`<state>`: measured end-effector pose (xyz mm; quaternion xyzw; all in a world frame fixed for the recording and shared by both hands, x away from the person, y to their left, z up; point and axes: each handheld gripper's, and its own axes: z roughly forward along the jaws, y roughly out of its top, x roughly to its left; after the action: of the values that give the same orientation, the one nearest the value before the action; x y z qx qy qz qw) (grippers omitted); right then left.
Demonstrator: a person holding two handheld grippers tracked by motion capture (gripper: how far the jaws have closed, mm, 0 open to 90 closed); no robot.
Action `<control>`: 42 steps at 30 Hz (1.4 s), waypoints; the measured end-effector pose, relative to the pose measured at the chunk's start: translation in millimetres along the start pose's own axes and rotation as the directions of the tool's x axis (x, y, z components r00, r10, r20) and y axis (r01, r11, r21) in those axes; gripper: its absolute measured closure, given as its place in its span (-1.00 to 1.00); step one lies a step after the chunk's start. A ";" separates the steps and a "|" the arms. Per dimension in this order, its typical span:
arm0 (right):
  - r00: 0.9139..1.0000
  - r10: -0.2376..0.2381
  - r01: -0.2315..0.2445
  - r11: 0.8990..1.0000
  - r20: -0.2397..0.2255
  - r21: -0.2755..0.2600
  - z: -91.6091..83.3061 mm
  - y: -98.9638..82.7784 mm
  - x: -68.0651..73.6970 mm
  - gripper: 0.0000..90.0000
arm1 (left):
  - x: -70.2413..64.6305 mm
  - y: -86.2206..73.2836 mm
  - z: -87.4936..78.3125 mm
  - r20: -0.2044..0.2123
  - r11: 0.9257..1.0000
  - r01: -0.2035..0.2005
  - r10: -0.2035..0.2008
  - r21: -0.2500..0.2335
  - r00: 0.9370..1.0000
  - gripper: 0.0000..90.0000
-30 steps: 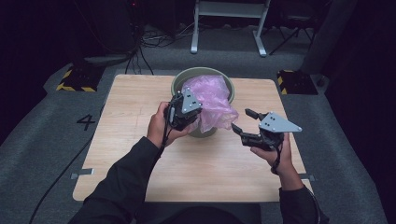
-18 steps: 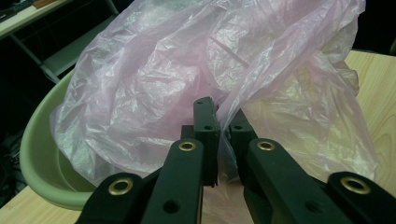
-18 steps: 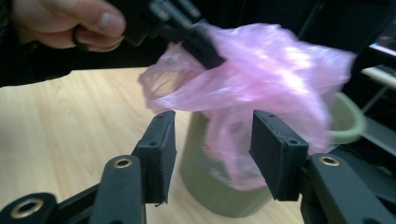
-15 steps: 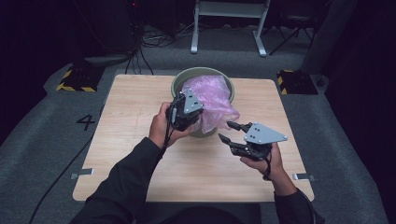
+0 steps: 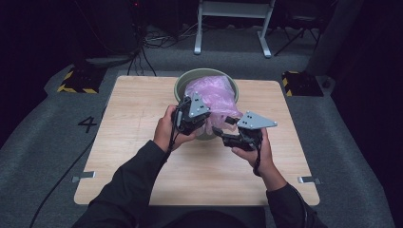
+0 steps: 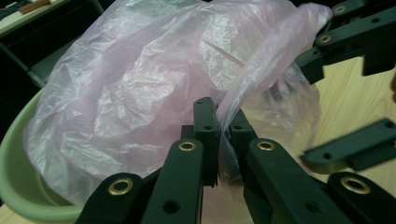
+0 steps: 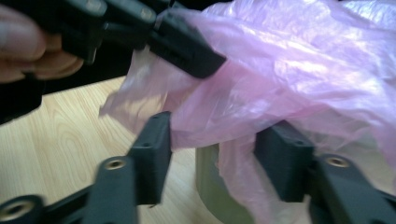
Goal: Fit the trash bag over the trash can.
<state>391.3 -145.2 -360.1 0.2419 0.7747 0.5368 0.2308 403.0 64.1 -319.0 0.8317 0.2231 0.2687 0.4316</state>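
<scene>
Since the earlier high-view frames, the right gripper (image 5: pixel 219 131) has slid in from the open tabletop toward the near edge of the pink plastic bag (image 5: pixel 215 95), and its jaws have just been closing; the left gripper (image 5: pixel 207 124) has not shifted.

In the left gripper view, the left gripper (image 6: pixel 223 122) is pinched tight on a fold of the pink plastic bag (image 6: pixel 140 93), the film squeezed flat between its tips. The bag billows ahead of those tips and sits in the green bin (image 6: pixel 18 154), spilling over the rim toward the person.

In the right gripper view, the right gripper (image 7: pixel 219 140) stands about half open with a loose flap of the bag (image 7: pixel 289 84) hanging between its jaws; the pads do not look pressed onto it yet. The bin (image 7: pixel 212 186) wall is directly behind that flap, and the left gripper's tips are just above and to the left.

The risks, as I judge them:
- The flap is thin and slack, so the right jaws may close on air or catch only a wisp that slips out.
- Pulling the two grips apart too hard could tear the film at the left pinch.
- Dragging sideways could tip the light bin on the wooden table (image 5: pixel 142 142).
- The two grippers are close enough to knock each other.
</scene>
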 end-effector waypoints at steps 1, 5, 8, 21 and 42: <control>1.000 0.004 -0.004 1.000 0.000 -0.008 -0.2 0.4 -0.2 0.26 | -1.4 0.4 -0.2 -0.002 1.000 -0.006 0.006 0.001 1.000 0.93; 1.000 -0.009 0.009 1.000 0.019 -0.011 -1.8 3.3 -0.9 0.72 | -0.4 1.0 -2.2 -0.005 1.000 0.000 0.000 -0.006 1.000 0.87; 1.000 -0.005 0.005 1.000 0.023 -0.005 -2.1 2.7 -3.8 0.94 | 2.6 2.4 -4.2 -0.018 1.000 0.010 -0.011 -0.012 1.000 0.80; 0.999 -0.044 0.045 0.997 -0.026 0.067 -13.1 -14.1 -10.4 1.00 | 29.3 13.2 -13.9 -0.114 0.998 0.066 -0.065 0.001 0.991 0.84; 0.994 -0.098 0.088 0.980 0.050 0.178 -41.3 -37.2 -47.8 1.00 | 82.9 -6.9 -23.2 -0.232 0.980 0.198 -0.189 0.016 0.954 0.90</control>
<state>398.2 -216.1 -377.5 0.2405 0.8222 0.4479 0.2559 449.9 131.6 -292.5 0.7774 0.3572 0.3150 0.4110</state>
